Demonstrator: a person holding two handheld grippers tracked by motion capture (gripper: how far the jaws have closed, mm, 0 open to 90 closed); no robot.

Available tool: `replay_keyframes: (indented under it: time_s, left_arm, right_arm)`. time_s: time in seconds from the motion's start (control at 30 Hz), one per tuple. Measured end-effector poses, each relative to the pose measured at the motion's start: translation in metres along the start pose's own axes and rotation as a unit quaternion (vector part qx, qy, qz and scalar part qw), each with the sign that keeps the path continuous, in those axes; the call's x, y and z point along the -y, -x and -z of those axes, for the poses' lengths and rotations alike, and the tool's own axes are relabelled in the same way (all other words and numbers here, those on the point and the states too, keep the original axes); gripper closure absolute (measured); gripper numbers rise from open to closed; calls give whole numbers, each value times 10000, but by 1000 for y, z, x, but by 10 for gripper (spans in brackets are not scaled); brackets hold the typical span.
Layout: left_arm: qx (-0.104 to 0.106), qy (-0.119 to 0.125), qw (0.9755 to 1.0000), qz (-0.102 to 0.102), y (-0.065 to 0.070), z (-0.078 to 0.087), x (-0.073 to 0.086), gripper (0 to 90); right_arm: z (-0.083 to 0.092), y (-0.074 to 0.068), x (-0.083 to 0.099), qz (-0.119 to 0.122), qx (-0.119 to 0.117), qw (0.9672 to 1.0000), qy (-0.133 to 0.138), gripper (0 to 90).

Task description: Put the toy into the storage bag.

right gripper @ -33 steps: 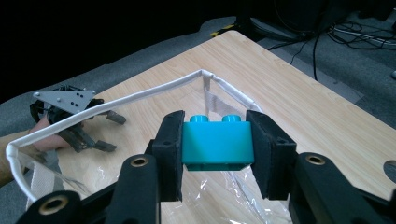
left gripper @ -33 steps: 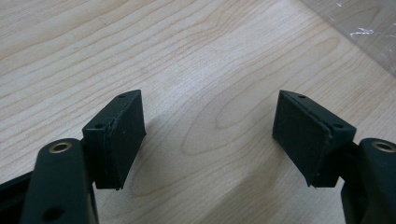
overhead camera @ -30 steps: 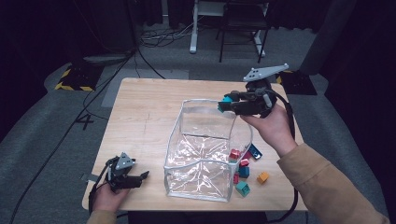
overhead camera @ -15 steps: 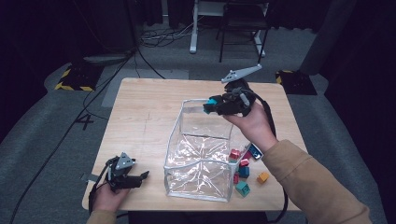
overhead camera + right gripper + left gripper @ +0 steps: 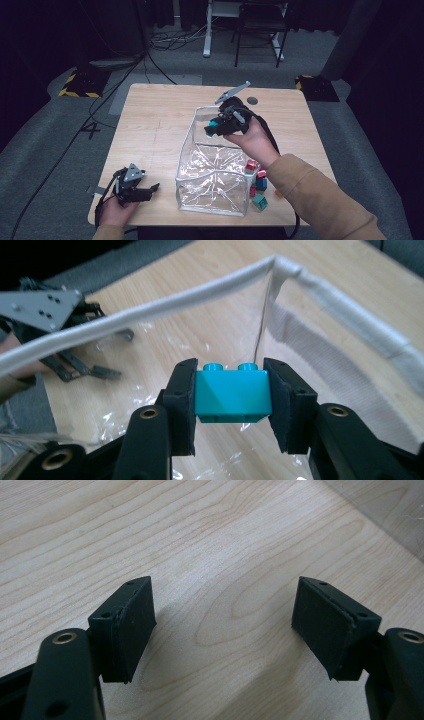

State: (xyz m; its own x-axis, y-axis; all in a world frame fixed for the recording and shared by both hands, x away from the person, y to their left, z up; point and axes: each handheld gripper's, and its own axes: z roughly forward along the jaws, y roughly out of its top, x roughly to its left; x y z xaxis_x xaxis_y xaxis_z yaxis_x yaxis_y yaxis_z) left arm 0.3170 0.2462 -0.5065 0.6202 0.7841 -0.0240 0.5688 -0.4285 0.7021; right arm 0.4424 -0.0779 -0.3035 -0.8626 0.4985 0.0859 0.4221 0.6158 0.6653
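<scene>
Seen from the high view, the clear box point(image 5: 215, 175) hides part of the heap of small bricks point(image 5: 257, 182) that lies against its right wall, so their number and some of their colours are hard to make out through the crinkled plastic; the person's sleeve point(image 5: 320, 200) runs off the bottom edge. The box is a soft, transparent container with glossy, wrinkled walls and a white fabric-like rim point(image 5: 175, 305), standing on the pale wood-grain counter point(image 5: 150, 130). The right gripper point(image 5: 212, 129) hovers over the far part of the box, just inside its rim, and its fingers point(image 5: 182, 405) are clamped on a teal brick point(image 5: 233, 392), one black pad pressed against each short end. The brick is a smooth, hard plastic block with two round studs on top; in the right gripper view the studs point up and its long axis runs straight across from one finger to the other, above the box's plastic floor. In the high view the brick is only a small teal speck at the gripper's tip. The left gripper point(image 5: 145, 191) sits near the counter's front edge, well to the left of the box; in the left gripper view its matte black fingers point(image 5: 127, 625) stand apart with bare wood between them and grip nothing, and a corner of the box shows at the upper right.
</scene>
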Motion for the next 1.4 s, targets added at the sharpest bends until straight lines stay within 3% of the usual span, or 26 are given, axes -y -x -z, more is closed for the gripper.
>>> replay_keyframes:
  time_s: [0.27,0.3,0.43,0.47,0.63,0.7,0.83,0.9,1.1,1.33,1.4]
  left_arm:
    - [1,4,10000,-14,0,0,0,256]
    - [1,2,10000,-16,0,0,0,256]
    - [1,4,10000,-16,0,0,0,256]
    - [1,4,10000,-16,0,0,0,256]
    - [4,5,10000,-13,0,0,0,256]
    - [1,4,10000,-15,0,0,0,256]
    - [5,4,10000,-15,0,0,0,255]
    - [5,4,10000,-16,0,0,0,255]
    - [13,-13,10000,-10,0,1,1,254]
    - [-7,3,10000,-3,0,0,0,254]
    - [-11,8,10000,2,0,0,0,254]
  right_arm:
    - [-15,2,-1,-40,-126,9985,-539,589]
    - [-21,1,0,-24,-177,9967,-789,589]
    - [-32,-2,1,56,-276,9921,-1219,589]
    - [-32,-2,1,56,-276,9921,-1219,589]
    - [-41,-5,1,45,-424,9850,-1669,558]
    - [-40,-6,1,87,-371,9871,-1554,474]
    - [-30,-7,-2,56,-397,9909,-1284,411]
    - [-27,-7,-3,51,-407,9918,-1207,408]
    - [6,-5,-4,7,-347,9974,-638,415]
    - [31,2,0,-87,-206,9994,-254,422]
    - [46,8,4,-178,-116,9998,-5,426]
